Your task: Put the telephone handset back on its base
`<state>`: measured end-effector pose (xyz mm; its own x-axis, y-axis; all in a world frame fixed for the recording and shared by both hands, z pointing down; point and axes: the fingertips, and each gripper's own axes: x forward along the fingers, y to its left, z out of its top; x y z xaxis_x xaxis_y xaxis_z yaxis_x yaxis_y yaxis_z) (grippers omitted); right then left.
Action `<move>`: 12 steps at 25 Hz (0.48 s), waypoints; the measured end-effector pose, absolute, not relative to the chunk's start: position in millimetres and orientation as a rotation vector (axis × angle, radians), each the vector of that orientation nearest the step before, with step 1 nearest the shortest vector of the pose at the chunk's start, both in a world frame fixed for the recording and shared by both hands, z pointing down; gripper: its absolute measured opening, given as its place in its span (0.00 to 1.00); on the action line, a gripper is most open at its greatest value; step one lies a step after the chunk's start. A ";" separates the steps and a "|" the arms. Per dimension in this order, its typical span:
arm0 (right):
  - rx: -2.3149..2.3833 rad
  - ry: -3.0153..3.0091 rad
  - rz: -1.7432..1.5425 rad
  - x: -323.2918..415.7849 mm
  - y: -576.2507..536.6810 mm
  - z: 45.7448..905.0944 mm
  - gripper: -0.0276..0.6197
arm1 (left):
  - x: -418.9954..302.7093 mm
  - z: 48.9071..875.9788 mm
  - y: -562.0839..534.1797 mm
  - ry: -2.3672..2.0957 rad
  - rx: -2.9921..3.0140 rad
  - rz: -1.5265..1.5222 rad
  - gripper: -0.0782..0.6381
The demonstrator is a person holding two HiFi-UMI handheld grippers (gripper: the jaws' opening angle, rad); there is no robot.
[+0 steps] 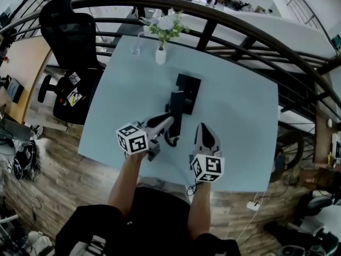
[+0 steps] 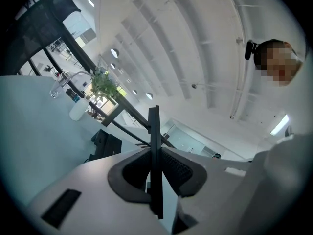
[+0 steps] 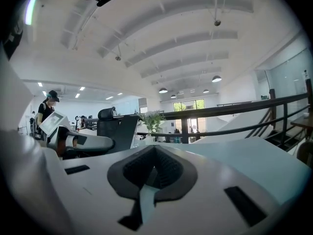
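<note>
The black telephone base lies on the pale blue table, past its middle. The black handset is held just in front of the base, a curled cord hanging below it. My left gripper is shut on the handset, which shows edge-on as a thin dark slab between the pads; the base lies ahead to the left. My right gripper rests low to the right of the handset, shut with nothing in it. From the right gripper view, the left gripper is at the left.
A white vase of flowers and a clear glass stand near the table's far edge. A dark railing runs behind the table. A black office chair stands off the table's left side.
</note>
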<state>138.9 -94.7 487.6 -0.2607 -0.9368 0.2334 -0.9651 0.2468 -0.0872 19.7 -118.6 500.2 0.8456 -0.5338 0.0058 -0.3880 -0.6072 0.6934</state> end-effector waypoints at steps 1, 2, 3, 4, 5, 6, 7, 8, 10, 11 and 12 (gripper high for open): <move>1.822 -2.363 0.327 141.8 -97.3 488.2 0.03 | 19.8 502.5 -125.0 -0.664 2.289 -0.265 0.20; 1.819 -2.353 0.328 144.1 -99.0 490.0 0.03 | 19.9 504.5 -130.9 -0.660 2.288 -0.268 0.20; 1.810 -2.344 0.326 145.3 -100.2 492.9 0.03 | 19.5 507.1 -136.7 -0.656 2.289 -0.268 0.20; 1.797 -2.335 0.326 145.4 -101.2 496.9 0.03 | 18.6 510.8 -142.6 -0.653 2.288 -0.265 0.20; 1.783 -2.327 0.330 144.9 -101.6 501.7 0.03 | 17.7 515.7 -148.4 -0.649 2.279 -0.261 0.20; 1.770 -2.318 0.338 144.8 -101.6 506.4 0.03 | 16.9 521.9 -153.8 -0.645 2.264 -0.257 0.20; 1.760 -2.310 0.344 145.5 -102.1 510.0 0.03 | 16.8 528.4 -159.6 -0.640 2.249 -0.254 0.20; 1.754 -2.303 0.345 147.3 -104.1 511.2 0.03 | 17.5 534.3 -166.1 -0.631 2.239 -0.252 0.20; 1.753 -2.291 0.336 152.9 -112.3 508.0 0.03 | 20.9 542.5 -180.6 -0.606 2.234 -0.244 0.20; 1.756 -2.288 0.329 155.8 -117.3 506.2 0.03 | 22.6 545.4 -187.8 -0.592 2.237 -0.235 0.20; 1.758 -2.284 0.324 158.6 -121.9 505.4 0.03 | 24.2 548.0 -194.3 -0.577 2.243 -0.224 0.20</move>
<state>158.6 -121.9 505.4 -0.2468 -0.9143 0.3212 -0.9675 0.2511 -0.0288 24.2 -194.3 548.0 0.8807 -0.4731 0.0236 -0.3328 -0.5825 0.7415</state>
